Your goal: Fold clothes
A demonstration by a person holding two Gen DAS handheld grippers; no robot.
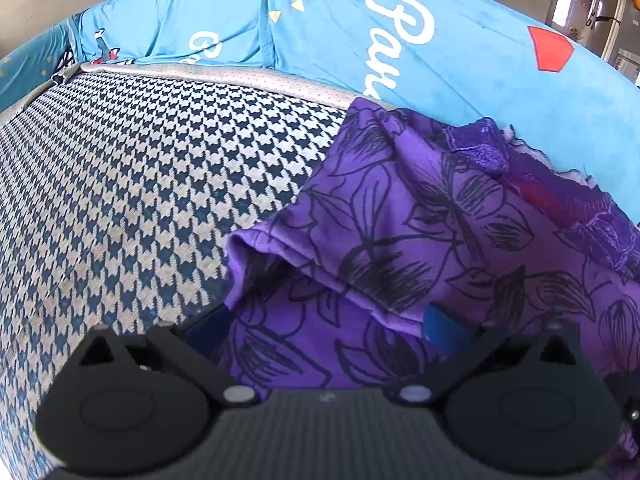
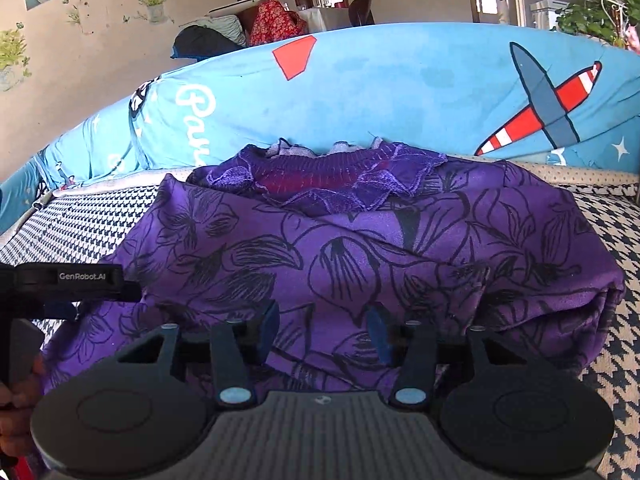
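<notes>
My right tool (image 2: 323, 330) hovers low over the purple dress with black flower outlines (image 2: 360, 248), its blue pads parted and the cloth between them unpinched. That view shows the whole garment, folded on the houndstooth-patterned cushion (image 2: 612, 216), lace collar (image 2: 332, 180) far against the blue printed cover (image 2: 400, 88). Only my left view shows the open sleeve hem (image 1: 256, 248). My left tool (image 1: 324, 332) is spread wide, one pad under that fabric edge.
</notes>
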